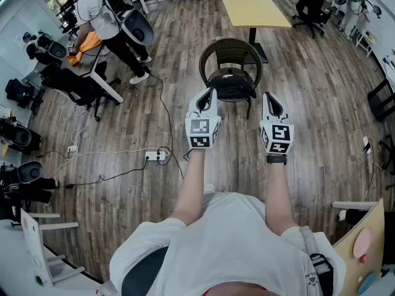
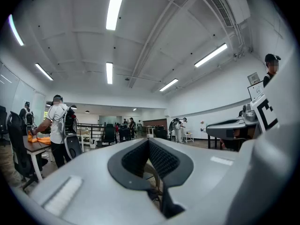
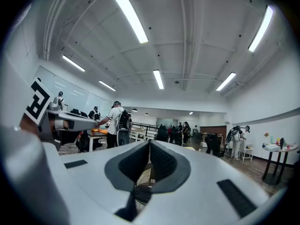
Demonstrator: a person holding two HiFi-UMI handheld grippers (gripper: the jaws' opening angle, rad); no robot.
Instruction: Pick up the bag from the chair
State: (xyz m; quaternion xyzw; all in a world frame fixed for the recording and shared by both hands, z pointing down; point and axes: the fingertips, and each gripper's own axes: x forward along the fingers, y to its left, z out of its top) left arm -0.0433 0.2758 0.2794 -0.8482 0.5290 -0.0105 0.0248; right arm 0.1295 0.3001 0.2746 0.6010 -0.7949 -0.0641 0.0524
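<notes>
Currently — black bag (image 1: 231,84) on chair (image 1: 229,45) | left hand-held gripper (image 1: 208,94) closed, empty | right hand-held gripper (image 1: 268,97) closed, empty

Tongs: two units, left tongs (image 1: 210,92) and right tongs (image 1: 267,96). Marker cubes: two, left marker cube (image 1: 202,132) and right marker cube (image 1: 276,138). Wicker chair (image 1: 229,48): one. Black bag (image 1: 231,84) on its seat: one. Yellow-topped bench (image 1: 255,12): one. Power strip (image 1: 155,156) on the floor (image 1: 315,103) — one. Standing person (image 1: 102,17), upper left — one.
</notes>
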